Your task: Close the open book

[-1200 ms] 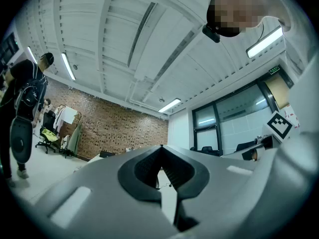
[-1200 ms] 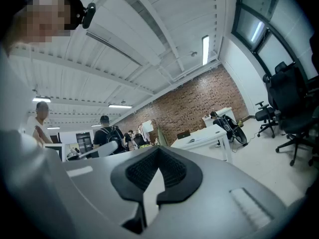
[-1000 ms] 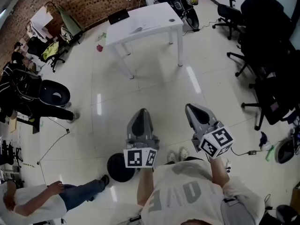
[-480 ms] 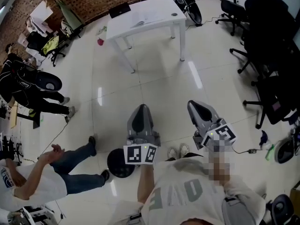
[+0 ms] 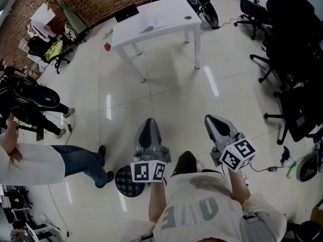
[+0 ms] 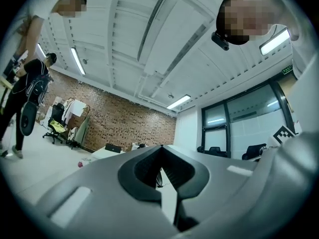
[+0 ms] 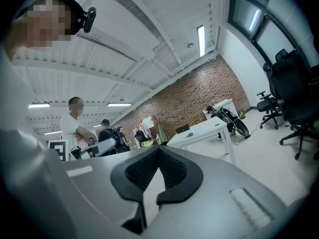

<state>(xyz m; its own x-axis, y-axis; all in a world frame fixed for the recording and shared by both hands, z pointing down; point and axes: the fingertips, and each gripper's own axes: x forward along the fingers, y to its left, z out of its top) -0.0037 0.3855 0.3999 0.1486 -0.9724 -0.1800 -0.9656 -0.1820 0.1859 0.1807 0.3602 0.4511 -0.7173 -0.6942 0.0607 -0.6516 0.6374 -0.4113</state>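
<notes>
The open book (image 5: pixel 147 29) lies on a white table (image 5: pixel 166 19) far across the room, next to a black laptop (image 5: pixel 126 13). My left gripper (image 5: pixel 148 122) and right gripper (image 5: pixel 212 118) are held out in front of my chest, far short of the table. Both are shut with nothing between the pads. In the left gripper view the left gripper's (image 6: pixel 160 147) jaws meet at the tips, with the table (image 6: pixel 102 153) small in the distance. In the right gripper view the right gripper (image 7: pixel 158 146) also has its tips together, and the table (image 7: pixel 202 130) with the book (image 7: pixel 191 134) shows beyond.
A person in a white shirt and jeans (image 5: pixel 55 160) stands at my left. Another person with a dark bag (image 5: pixel 25 102) is farther left. Black office chairs (image 5: pixel 287 59) line the right side. A round black stool (image 5: pixel 127 181) sits by my feet. Shiny tiled floor (image 5: pixel 171 95) stretches towards the table.
Both grippers have sunk a little in the head view. The person at the left has stepped further in beside me. My foot now shows between the grippers.
</notes>
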